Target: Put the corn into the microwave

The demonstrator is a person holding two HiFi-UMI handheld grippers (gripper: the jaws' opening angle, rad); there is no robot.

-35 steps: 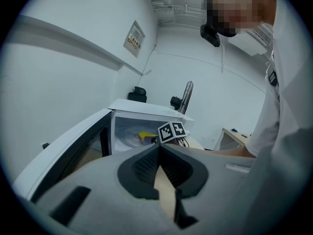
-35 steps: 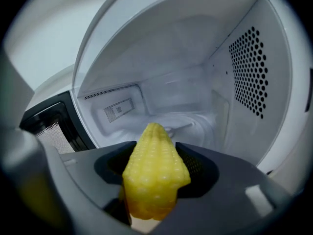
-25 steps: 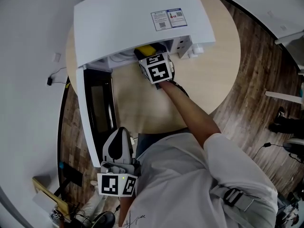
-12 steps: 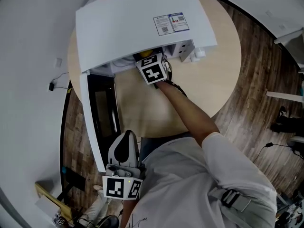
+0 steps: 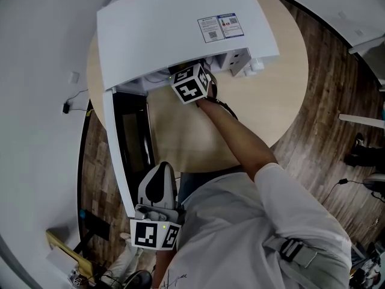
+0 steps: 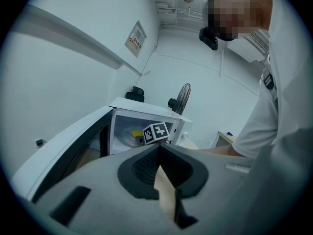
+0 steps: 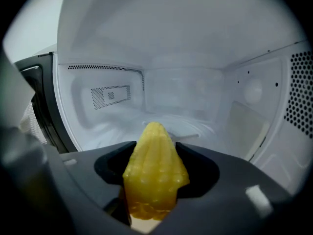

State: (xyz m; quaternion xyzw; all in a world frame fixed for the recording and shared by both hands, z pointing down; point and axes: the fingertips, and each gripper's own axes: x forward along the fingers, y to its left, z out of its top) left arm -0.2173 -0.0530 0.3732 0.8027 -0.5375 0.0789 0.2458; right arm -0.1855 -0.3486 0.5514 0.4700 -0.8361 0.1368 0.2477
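Corn (image 7: 154,180) held at the mouth of the microwave (image 5: 180,29): insertion step, not set down yet.
Right tongs (image 7: 155,148) are clamped wide around the cob, its tip pointing into the cavity. The door (image 5: 127,143) is swung open on the left. Left tongs (image 6: 159,175) are closed on nothing, parked low by the person's body, off the bench (image 5: 198,137). My read: next, reach deeper, lower the cob to the cavity floor (image 7: 122,126), release, then back straight out without dragging it. The cob is rounded, so it may roll once let go.
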